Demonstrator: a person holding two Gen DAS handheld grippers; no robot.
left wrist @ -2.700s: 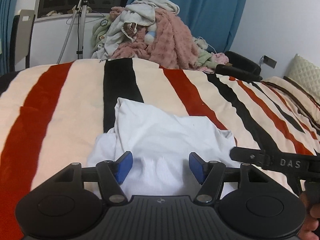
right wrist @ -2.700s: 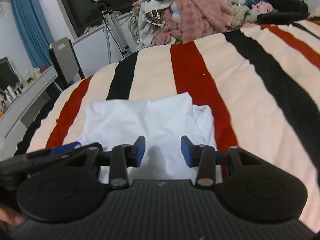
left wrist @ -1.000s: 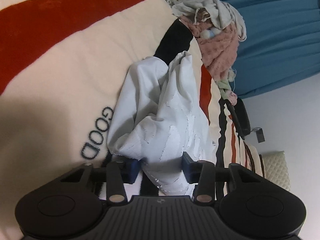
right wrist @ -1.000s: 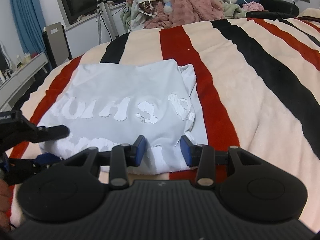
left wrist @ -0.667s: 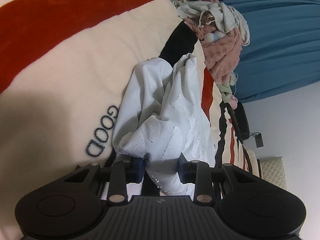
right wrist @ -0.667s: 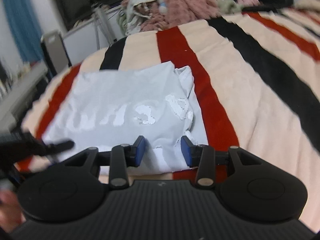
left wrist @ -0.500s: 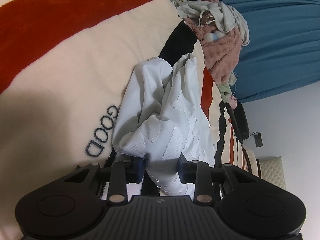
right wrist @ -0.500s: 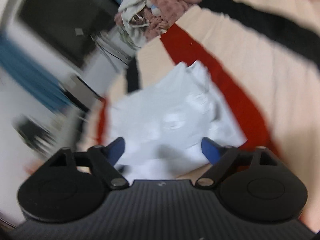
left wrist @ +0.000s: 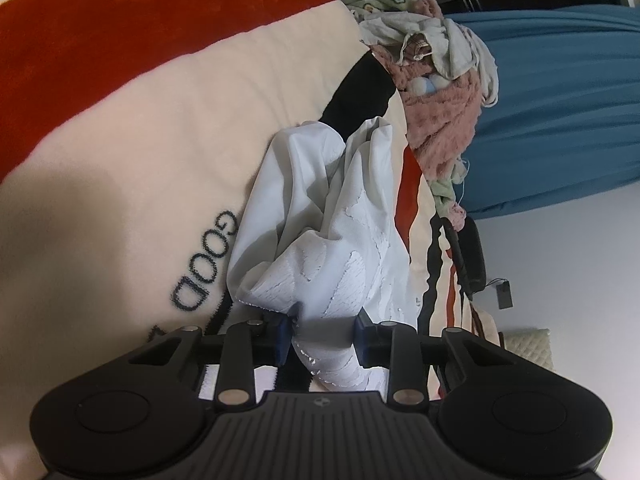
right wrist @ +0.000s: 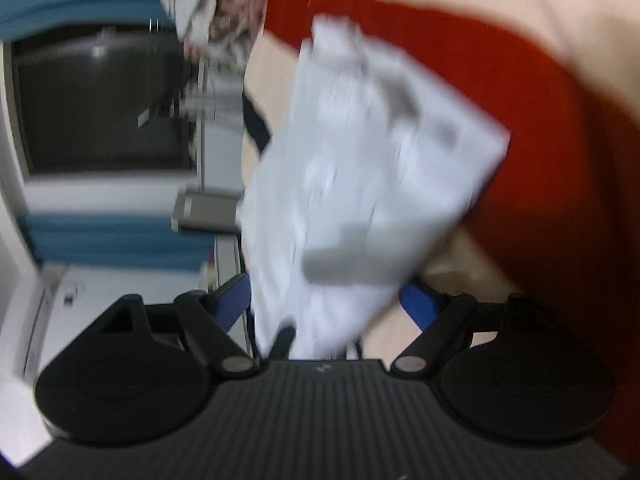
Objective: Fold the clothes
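Left gripper [left wrist: 323,330] clamps a bunched white T-shirt [left wrist: 340,240] above the striped blanket [left wrist: 120,140] printed "GOOD"; right gripper [right wrist: 326,300] spread wide; laundry pile [left wrist: 436,92] at the far edge

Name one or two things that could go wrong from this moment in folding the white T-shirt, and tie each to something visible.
1. Only the left gripper is shut on the white T-shirt; the right gripper is open, so the bunched cloth may sag and lose its fold.
2. The right wrist view is heavily blurred, which suggests fast motion; closing now might catch the wrong layer, or the striped blanket.
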